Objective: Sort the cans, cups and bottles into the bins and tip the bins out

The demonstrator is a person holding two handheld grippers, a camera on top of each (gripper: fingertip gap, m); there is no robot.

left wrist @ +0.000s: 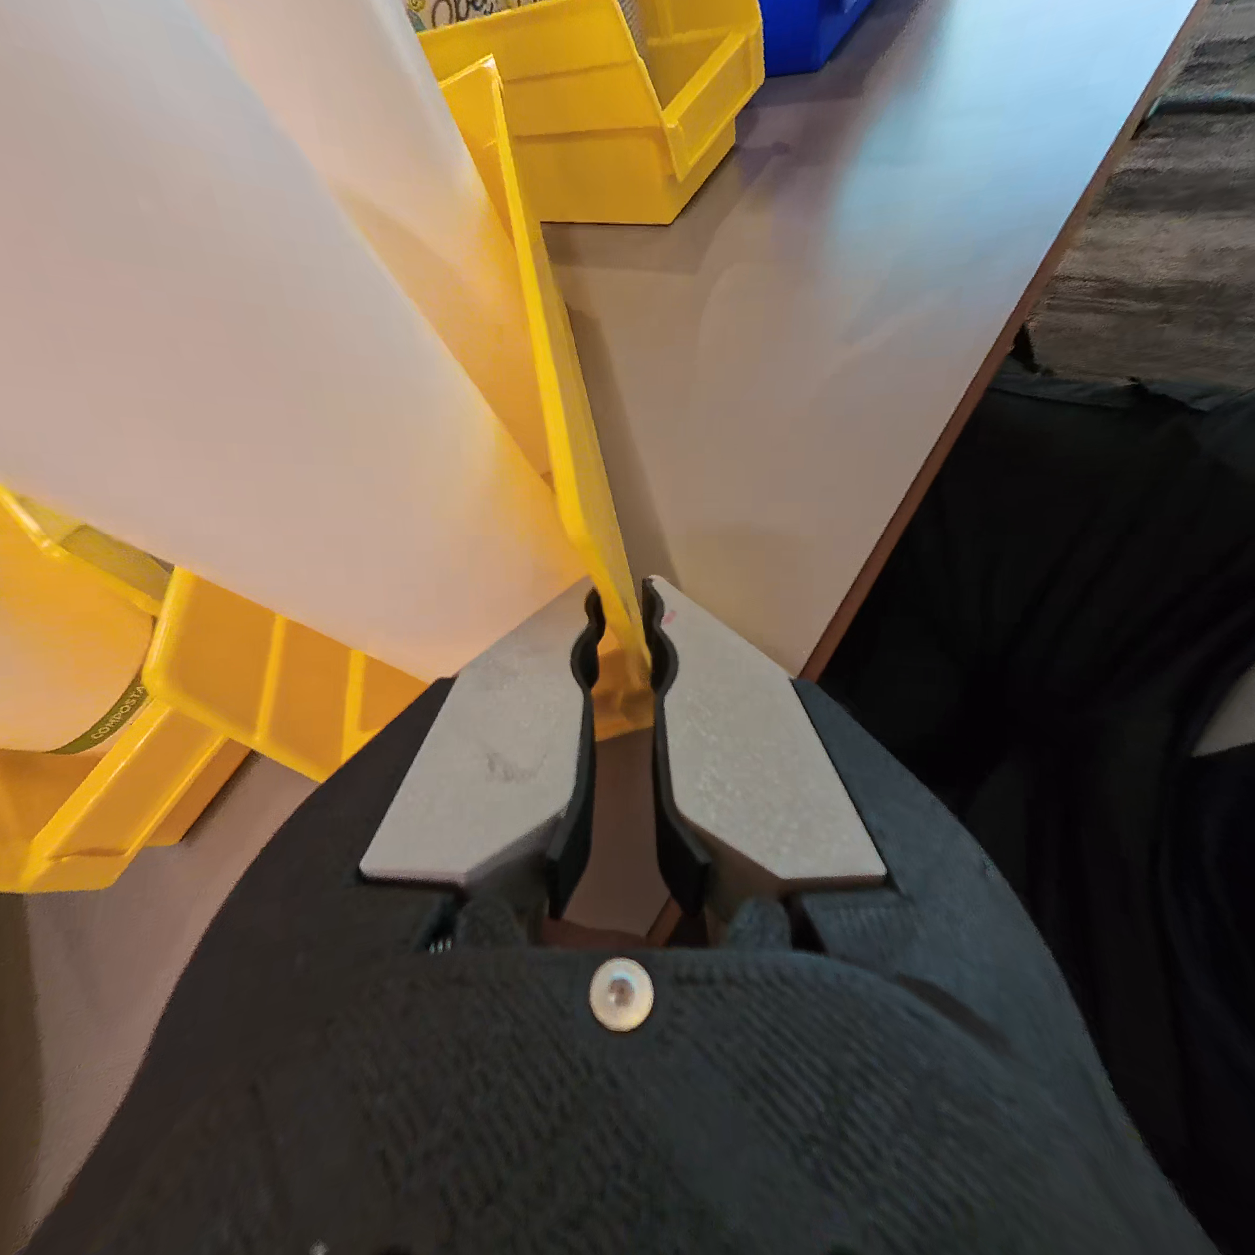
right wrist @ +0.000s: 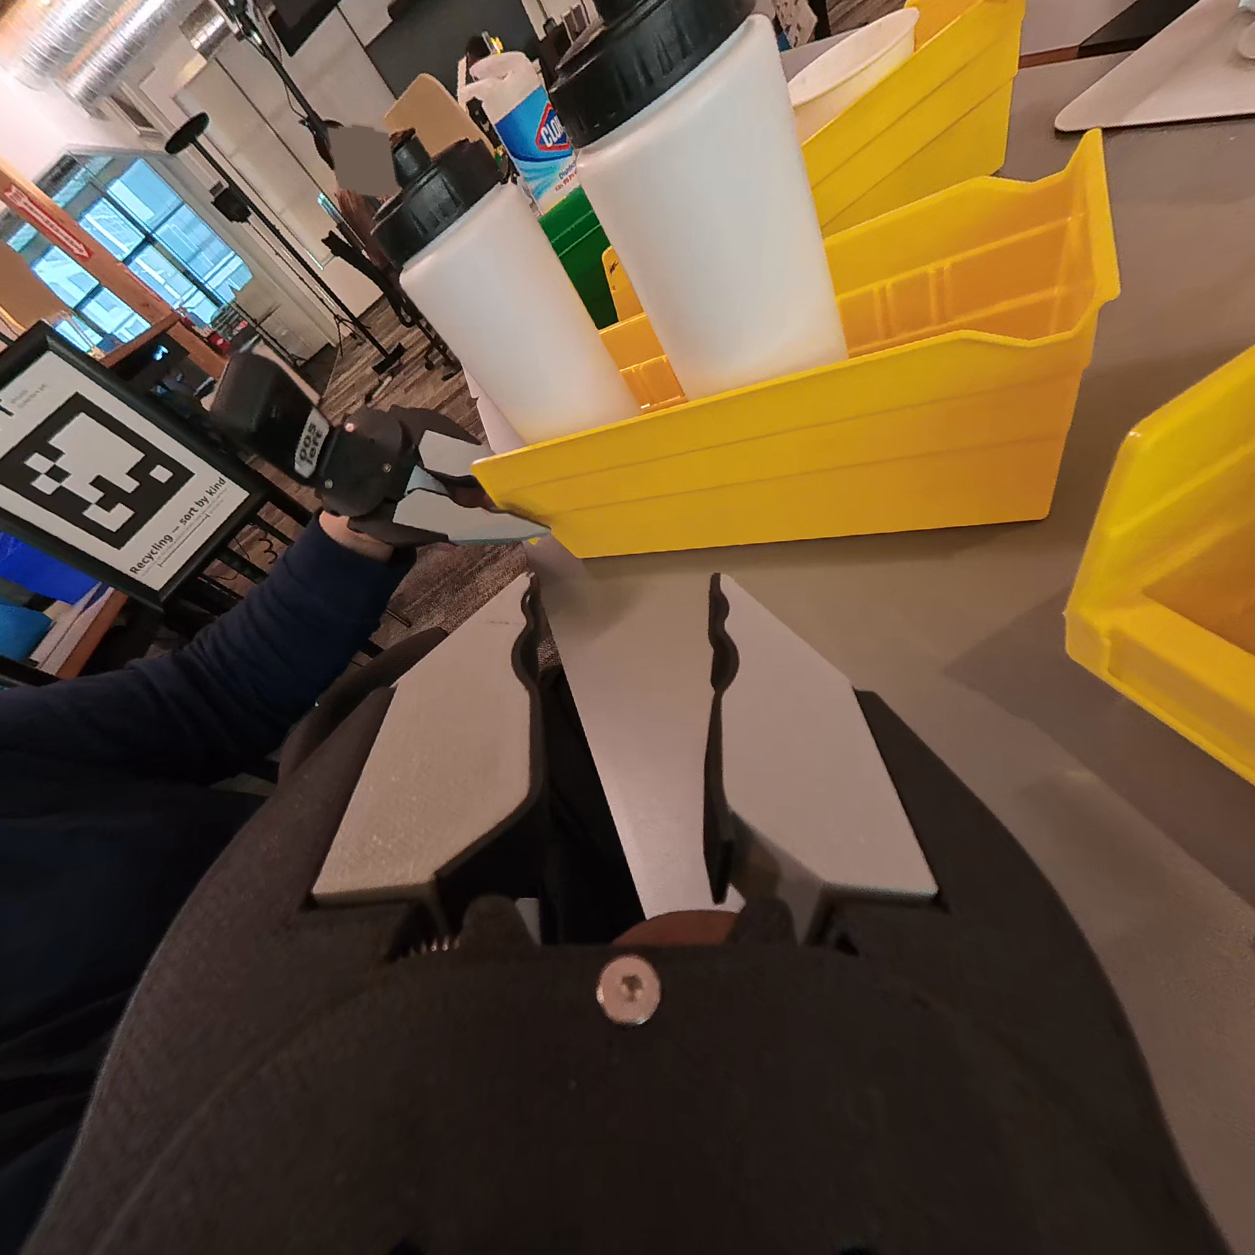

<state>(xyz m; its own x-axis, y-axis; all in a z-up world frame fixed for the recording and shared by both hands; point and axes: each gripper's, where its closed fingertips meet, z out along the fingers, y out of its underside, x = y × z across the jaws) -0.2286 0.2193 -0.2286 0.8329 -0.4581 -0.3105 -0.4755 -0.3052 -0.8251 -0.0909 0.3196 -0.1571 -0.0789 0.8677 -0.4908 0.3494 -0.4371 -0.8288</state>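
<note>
Nearest, the right hand-held gripper (right wrist: 621, 611) hovers over bare tabletop (right wrist: 883, 611), jaws wide and empty. Beyond it, the left hand-held gripper (left wrist: 621, 614) pinches the near-left corner wall of the yellow bin (right wrist: 815, 468), probably to lift and tip it. Two white bottles (right wrist: 706, 224) with black caps stand inside. Farther right, another yellow bin (right wrist: 937, 115) holds a white cup (right wrist: 849, 68).

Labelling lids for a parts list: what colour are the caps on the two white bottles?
Black, on both bottles; the right wrist view shows them best.
</note>
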